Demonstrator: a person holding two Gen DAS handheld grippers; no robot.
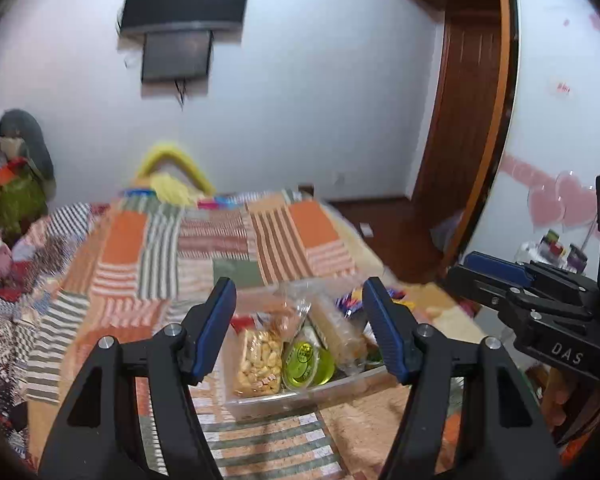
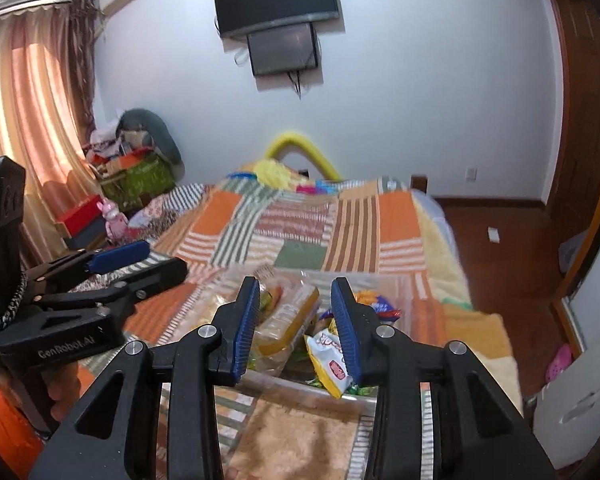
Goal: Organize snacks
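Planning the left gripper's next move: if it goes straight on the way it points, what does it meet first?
Probably the snacks in the clear bin: the left gripper, open and empty, frames the green-lidded cup and cracker pack. Depth is unclear.

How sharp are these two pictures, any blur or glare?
Left wrist view: patchwork quilt is motion-smeared; the blue-padded fingers stay crisp. Right wrist view: sharper overall, pink curtain glows backlit, walls bow from fisheye.

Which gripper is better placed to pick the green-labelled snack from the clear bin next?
Probably the left gripper: the green-labelled snack lies between its open fingers in the clear bin. The right gripper frames other packets.
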